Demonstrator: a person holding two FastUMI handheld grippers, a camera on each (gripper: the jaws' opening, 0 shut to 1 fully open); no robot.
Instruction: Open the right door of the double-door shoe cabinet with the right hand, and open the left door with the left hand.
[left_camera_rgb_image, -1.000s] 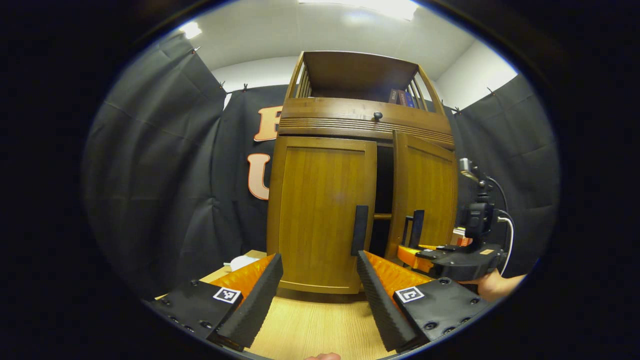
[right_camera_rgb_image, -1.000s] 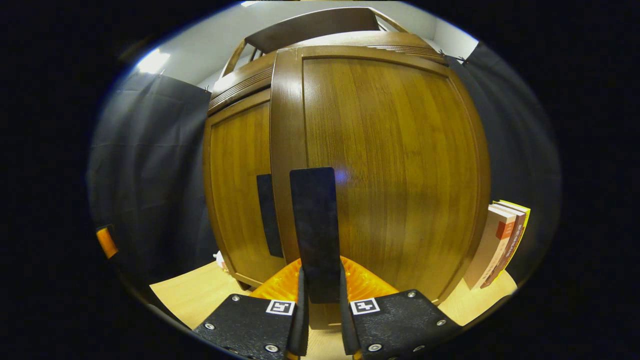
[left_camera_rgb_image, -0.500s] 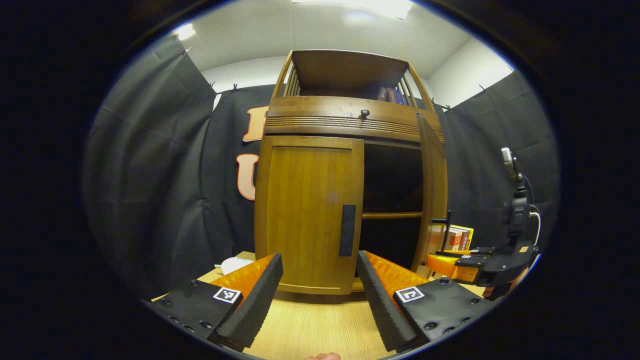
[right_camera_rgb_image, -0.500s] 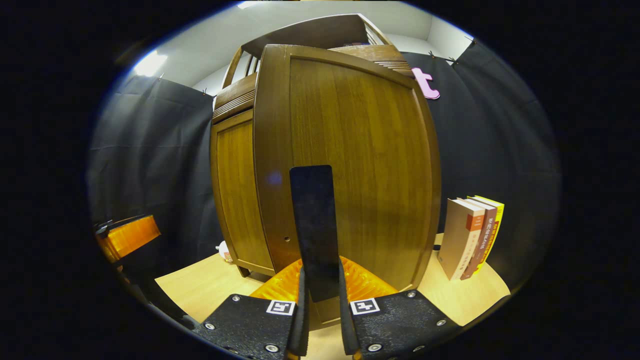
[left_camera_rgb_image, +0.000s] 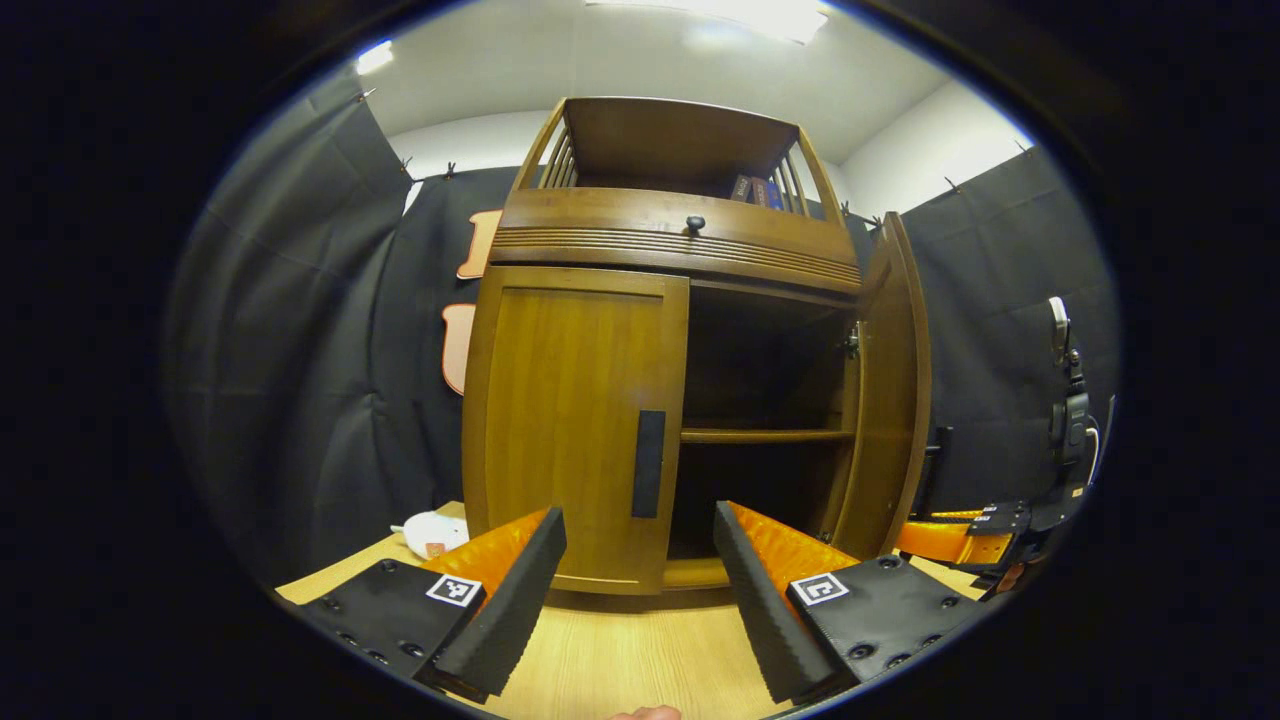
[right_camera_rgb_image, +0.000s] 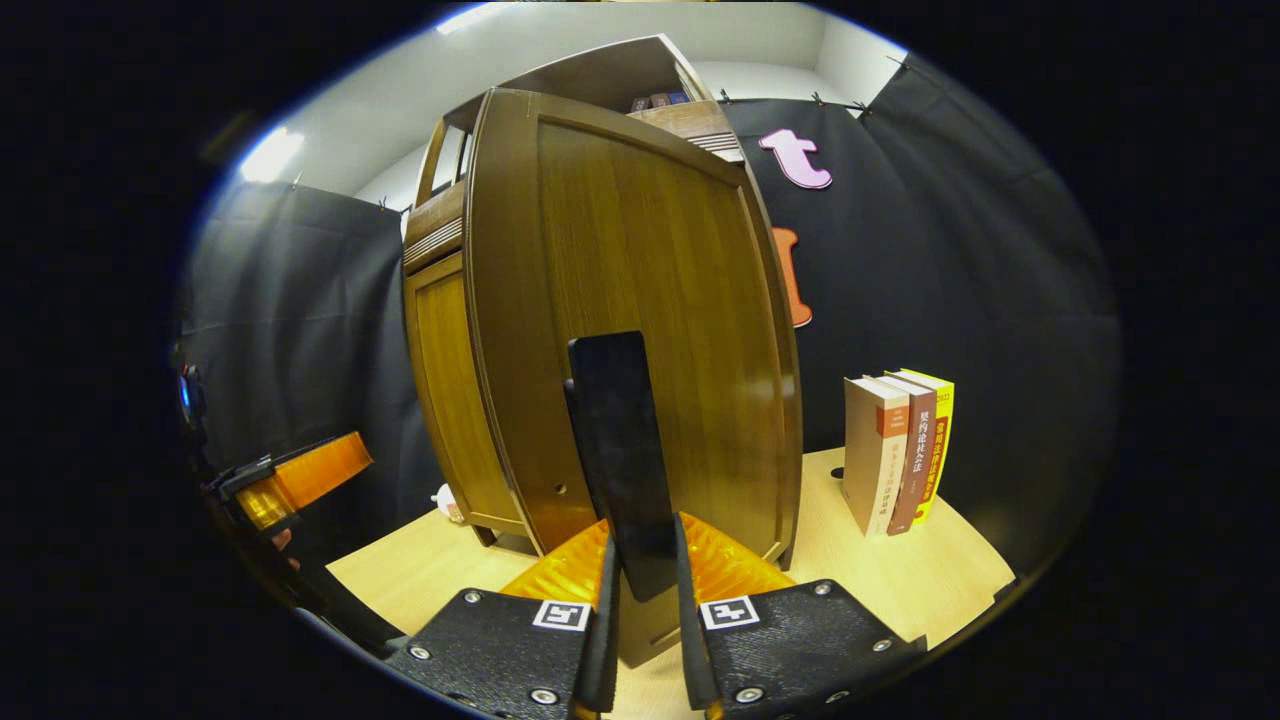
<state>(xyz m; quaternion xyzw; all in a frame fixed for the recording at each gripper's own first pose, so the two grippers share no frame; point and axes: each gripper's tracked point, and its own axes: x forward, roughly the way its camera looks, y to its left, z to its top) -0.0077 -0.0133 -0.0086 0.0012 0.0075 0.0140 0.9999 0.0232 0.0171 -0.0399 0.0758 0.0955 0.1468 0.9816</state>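
One handle (right_camera_rgb_image: 622, 465) sits clamped between the right gripper (right_camera_rgb_image: 645, 640) fingers.

shoe cabinet (left_camera_rgb_image: 575, 400): glossy wood (visible grain) | table (right_camera_rgb_image: 900, 575): pale matt wood

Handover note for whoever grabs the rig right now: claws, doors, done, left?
Right claw: shut on the right door handle, right door swung wide open.
Left claw: open, holding nothing, in front of the left door and short of its handle.
Cabinet stands on the wooden table; inner shelf exposed.
Done: right door.
Left: release the right handle, grip the left handle, pull the left door open.
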